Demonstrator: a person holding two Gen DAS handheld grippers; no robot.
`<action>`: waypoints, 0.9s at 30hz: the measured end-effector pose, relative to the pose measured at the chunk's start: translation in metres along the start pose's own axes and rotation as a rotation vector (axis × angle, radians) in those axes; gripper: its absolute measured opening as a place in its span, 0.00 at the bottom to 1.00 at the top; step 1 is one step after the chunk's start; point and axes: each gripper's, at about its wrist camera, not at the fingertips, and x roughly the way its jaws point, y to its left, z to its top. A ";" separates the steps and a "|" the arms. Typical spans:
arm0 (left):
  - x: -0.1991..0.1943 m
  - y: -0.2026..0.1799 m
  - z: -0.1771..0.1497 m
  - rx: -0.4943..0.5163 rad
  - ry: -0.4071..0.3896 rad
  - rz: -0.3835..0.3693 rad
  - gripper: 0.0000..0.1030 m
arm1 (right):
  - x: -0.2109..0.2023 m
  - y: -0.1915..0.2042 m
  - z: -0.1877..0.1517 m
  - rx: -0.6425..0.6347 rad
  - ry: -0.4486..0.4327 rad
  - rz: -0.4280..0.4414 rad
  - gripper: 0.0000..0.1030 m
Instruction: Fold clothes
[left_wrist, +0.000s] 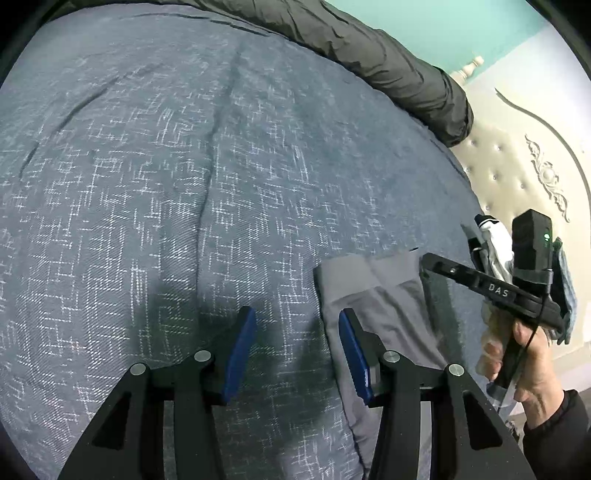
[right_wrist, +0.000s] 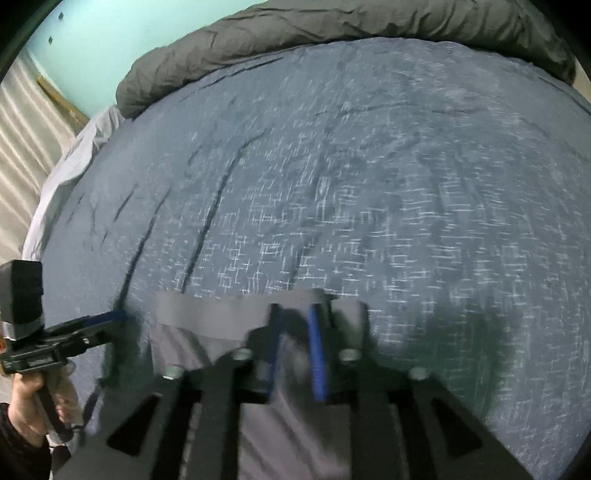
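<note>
Your left gripper hangs with its jaws apart over the blue bed cover, gripping nothing. Your right gripper, jaws narrowly apart, straddles the far edge of the grey garment lying near you on the bed.

Grey garment lying on blue bedspread showing white crosshatch pattern; dark grey duvet bordering turquoise wall.

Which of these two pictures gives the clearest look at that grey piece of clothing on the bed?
The left wrist view: the grey garment lies sharp, its waistband and folds readable. The right wrist view shows more of its waistband edge, but blurred and partly hidden behind the fingers.
</note>
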 end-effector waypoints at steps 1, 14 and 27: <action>0.000 0.001 -0.001 -0.002 0.000 0.001 0.49 | 0.004 0.001 0.001 0.001 0.006 -0.002 0.23; 0.002 0.008 0.001 -0.006 0.003 -0.003 0.49 | -0.002 0.003 -0.004 -0.046 -0.038 -0.020 0.00; 0.002 0.008 0.003 -0.005 0.004 -0.008 0.49 | 0.011 -0.002 0.005 -0.001 0.013 0.019 0.29</action>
